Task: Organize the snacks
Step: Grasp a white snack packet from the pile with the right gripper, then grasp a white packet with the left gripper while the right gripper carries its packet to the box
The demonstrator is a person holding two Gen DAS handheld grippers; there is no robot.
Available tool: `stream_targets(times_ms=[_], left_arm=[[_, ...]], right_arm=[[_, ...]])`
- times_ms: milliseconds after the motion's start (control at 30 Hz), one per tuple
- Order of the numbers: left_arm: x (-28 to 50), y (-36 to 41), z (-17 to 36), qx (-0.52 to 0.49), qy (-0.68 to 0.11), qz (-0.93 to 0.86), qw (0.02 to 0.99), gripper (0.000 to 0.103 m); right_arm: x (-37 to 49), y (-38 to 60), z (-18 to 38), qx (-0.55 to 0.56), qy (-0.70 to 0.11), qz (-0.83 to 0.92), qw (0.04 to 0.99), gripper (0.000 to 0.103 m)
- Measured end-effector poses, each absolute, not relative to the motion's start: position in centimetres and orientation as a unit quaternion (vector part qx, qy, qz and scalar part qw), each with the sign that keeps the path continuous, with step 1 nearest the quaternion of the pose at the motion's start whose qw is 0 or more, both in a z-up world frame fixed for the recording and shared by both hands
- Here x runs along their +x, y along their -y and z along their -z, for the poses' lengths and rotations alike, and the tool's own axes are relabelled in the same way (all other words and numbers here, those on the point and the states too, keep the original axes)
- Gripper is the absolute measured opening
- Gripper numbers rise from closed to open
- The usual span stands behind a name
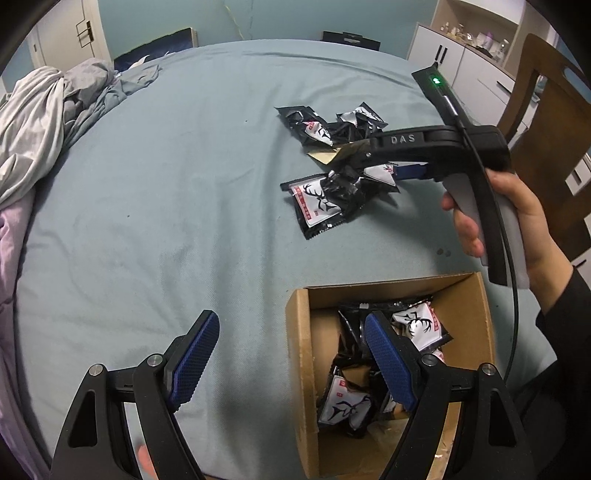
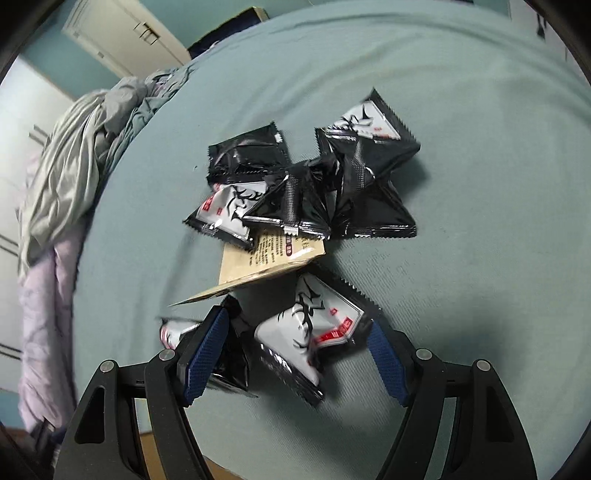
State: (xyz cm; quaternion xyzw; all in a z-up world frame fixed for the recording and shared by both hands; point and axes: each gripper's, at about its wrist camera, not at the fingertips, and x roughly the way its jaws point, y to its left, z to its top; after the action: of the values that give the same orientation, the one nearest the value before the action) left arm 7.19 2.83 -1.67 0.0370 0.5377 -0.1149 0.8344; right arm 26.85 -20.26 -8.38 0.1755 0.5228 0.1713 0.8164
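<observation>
Several black-and-white deer-print snack packets [image 2: 306, 192] lie in a loose pile on the blue-grey cloth, with a tan paper card [image 2: 269, 258] among them. My right gripper [image 2: 295, 354] is open, its blue pads on either side of one white-faced packet [image 2: 310, 332] that lies between them. In the left wrist view the right gripper [image 1: 373, 162] hovers over the pile [image 1: 325, 129]. My left gripper [image 1: 291, 358] is open and empty, above the left edge of a cardboard box [image 1: 303, 369] that holds several packets [image 1: 347, 402].
Crumpled grey and lilac bedding [image 1: 44, 122] lies at the left. A wooden chair [image 1: 546, 122] and white cabinets [image 1: 465, 55] stand at the right. A white door [image 2: 122, 33] is at the back.
</observation>
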Motion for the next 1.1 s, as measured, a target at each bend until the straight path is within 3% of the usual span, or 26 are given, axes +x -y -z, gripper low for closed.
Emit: stream_targets(times_ms=[167,200,267,667,867,1100], left_arm=[[7.3,-2.8,1.6,0.036,-0.535,0.111,0.836,0.082],[7.3,-2.9,1.6,0.035,-0.535,0.11,0.837,0.082],[7.4,-3.0,1.5,0.033,-0.534,0.108,0.838,0.082],[7.4,-4.0,0.7,0.02,-0.516,0.093,0.851,0.082],[7.4,-3.7,0.6,0.027,-0.519,0.094,0.849,0.082],[9.6,-2.2,0.3,0.027,-0.552,0.119,0.825,0.082]], right_arm=[[27.1,19.4,8.4,0.129,-0.523,-0.164,0.826,0.071],[26.6,19.1,8.1,0.11,-0.523,-0.153,0.831,0.066],[26.1,18.6,8.0,0.073,-0.522,-0.13,0.84,0.037],[16.8,23.2,1.9,0.174,-0.461,-0.083,0.866,0.034],[5.7,25.1,-2.0,0.217,-0.398,-0.096,0.886,0.034],[-6.0,25.2,-2.0,0.214,-0.369,-0.105,0.899,0.034]])
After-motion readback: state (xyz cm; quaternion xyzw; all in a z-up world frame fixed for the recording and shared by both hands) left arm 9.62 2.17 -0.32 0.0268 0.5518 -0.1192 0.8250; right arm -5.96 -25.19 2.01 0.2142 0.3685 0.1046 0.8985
